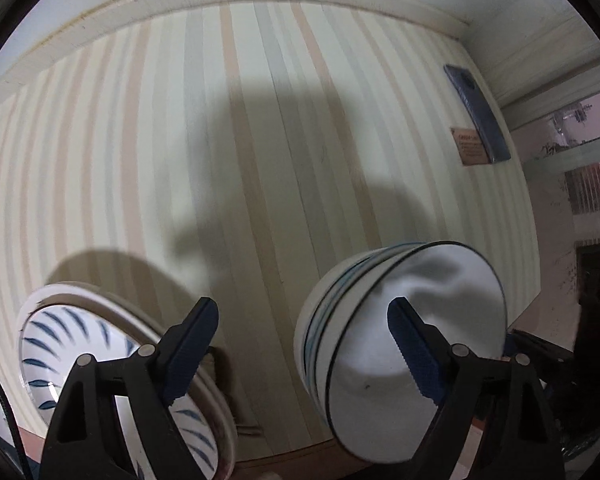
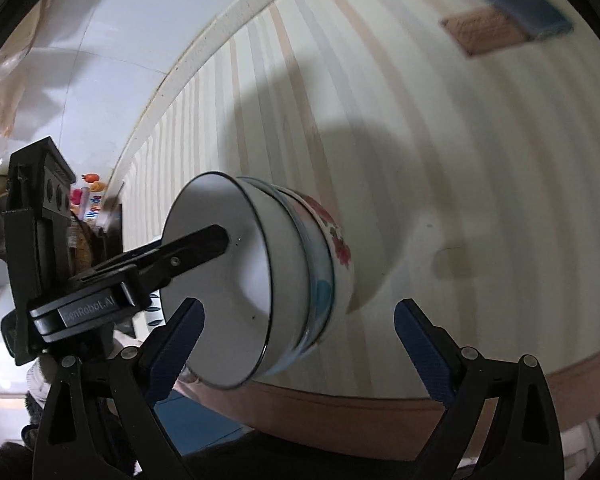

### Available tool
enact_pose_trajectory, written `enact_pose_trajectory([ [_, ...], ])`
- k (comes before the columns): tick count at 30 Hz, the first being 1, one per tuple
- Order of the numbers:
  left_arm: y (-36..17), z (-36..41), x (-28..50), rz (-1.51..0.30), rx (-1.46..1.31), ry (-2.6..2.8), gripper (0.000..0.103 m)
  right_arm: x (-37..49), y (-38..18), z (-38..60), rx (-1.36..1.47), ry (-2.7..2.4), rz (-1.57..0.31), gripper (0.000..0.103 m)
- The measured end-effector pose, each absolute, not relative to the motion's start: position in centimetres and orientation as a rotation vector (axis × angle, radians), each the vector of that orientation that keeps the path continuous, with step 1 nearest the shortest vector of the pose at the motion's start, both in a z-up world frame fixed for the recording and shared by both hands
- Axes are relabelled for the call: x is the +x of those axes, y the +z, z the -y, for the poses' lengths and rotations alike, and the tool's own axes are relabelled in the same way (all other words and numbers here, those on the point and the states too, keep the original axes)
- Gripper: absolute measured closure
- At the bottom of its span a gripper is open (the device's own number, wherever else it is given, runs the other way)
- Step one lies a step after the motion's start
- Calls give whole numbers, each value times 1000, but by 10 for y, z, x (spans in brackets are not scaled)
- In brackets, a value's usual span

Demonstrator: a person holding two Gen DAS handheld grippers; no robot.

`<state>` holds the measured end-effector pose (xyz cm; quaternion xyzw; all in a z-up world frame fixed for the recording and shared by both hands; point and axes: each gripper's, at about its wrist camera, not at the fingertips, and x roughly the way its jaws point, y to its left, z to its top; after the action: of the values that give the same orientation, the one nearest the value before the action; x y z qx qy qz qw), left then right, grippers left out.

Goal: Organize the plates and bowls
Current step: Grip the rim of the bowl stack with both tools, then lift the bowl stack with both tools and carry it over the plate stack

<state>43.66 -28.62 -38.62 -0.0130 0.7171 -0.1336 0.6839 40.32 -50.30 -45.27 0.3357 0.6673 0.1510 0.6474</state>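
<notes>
Right claw (image 2: 300, 320) wide apart, left claw (image 1: 304, 316) gaping, "GenRobot.AI" body, finger inside stacked bowls (image 2: 284, 264)

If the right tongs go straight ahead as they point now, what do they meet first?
Probably the striped tablecloth. The open right tongs point just past the right side of the stack of white bowls, which the left tongs reach into. Depth is unclear, so the left finger may graze the stack.
</notes>
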Motion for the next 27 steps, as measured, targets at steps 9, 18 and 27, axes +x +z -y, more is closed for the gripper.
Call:
enact_pose_trajectory([
  [9, -402, 293, 439, -1644, -123, -372, 48, 408, -489, 490, 807, 374, -1570, 9],
  [18, -401, 297, 439, -1631, -162, -391, 58, 411, -502, 478, 922, 369, -1545, 34],
  [27, -396, 287, 435, -1636, -203, -347, 59, 418, -500, 477, 913, 356, -1559, 34],
])
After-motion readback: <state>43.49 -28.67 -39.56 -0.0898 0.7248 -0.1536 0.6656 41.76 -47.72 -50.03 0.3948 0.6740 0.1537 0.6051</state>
